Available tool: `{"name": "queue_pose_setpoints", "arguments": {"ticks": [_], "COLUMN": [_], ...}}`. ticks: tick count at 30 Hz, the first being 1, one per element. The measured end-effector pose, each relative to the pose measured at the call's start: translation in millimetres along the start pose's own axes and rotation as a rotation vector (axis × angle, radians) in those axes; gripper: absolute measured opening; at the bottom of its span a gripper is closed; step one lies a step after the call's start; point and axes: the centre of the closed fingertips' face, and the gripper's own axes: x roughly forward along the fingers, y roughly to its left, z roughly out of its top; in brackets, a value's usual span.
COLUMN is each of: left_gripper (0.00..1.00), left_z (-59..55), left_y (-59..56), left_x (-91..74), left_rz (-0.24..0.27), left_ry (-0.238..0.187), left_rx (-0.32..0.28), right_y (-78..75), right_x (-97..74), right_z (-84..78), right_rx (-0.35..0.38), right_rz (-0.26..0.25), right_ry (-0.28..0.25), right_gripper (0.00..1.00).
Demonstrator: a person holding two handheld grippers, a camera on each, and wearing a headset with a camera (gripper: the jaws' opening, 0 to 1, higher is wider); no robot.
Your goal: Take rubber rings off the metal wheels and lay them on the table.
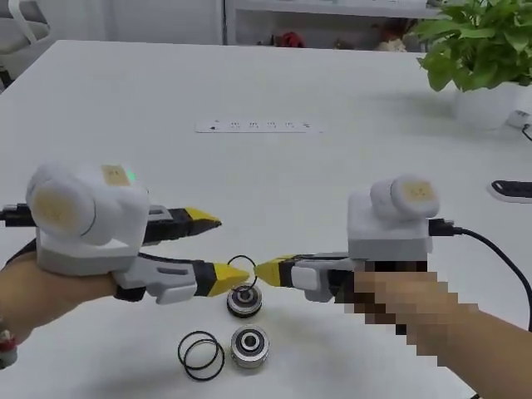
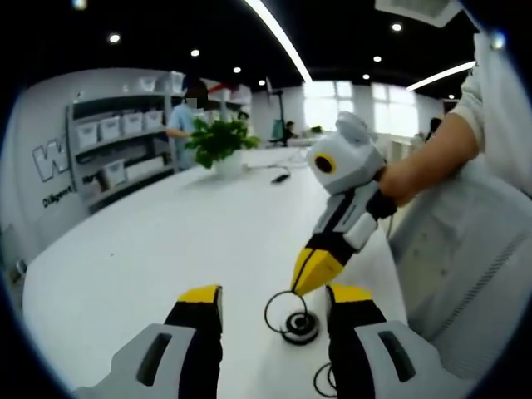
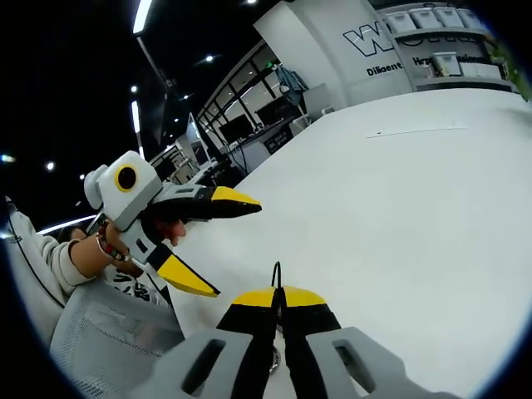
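Ring [image 1: 241, 257] in R gripper [image 1: 259, 270], mid table [image 1: 332, 174]

Big white surface [image 1: 274, 75] ran through a bright open office, with a socket strip [image 1: 259, 126] set flush in the middle and a leafy potted plant [image 1: 478, 41] in a white pot off at the far corner. Along the wall stood shelves [image 2: 112, 133] full of white storage bins, with big lettering [image 3: 378, 37] painted beside them. Dark ceiling, long light strips [image 2: 278, 37] plus little spotlights, and windows [image 2: 332, 98] glowed at the far end.
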Motion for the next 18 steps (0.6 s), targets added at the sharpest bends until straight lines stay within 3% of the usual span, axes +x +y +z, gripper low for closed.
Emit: {"name": "queue_pose_setpoints", "arguments": {"ticks": [7,10,14,18], "left_gripper": [0.65,0.70,0.73,0.75], "left_z": [21.2,31.7,43.7,47.3], "left_y": [-3.3,-10.4,-25.0,-37.9], "left_x": [-12.2,-19.0,-28.0,-40.6], "left_rz": [0.008,0.007,-0.015,-0.051], "left_ry": [-0.033,-0.045,-0.043,-0.047], "left_rx": [-0.010,-0.005,0.050,0.031], "right_y": [8.5,12.5,17.7,24.1], "right_x": [0.1,0.2,2.1,4.7], "right_z": [4.0,4.9,3.1,-0.4], "right_rx": [0.006,0.005,0.006,-0.002], "right_rz": [0.025,0.034,0.049,0.067], "right_ry": [-0.013,-0.017,-0.011,0.004], "right_gripper": [0.00,0.00,0.00,0.00]}}
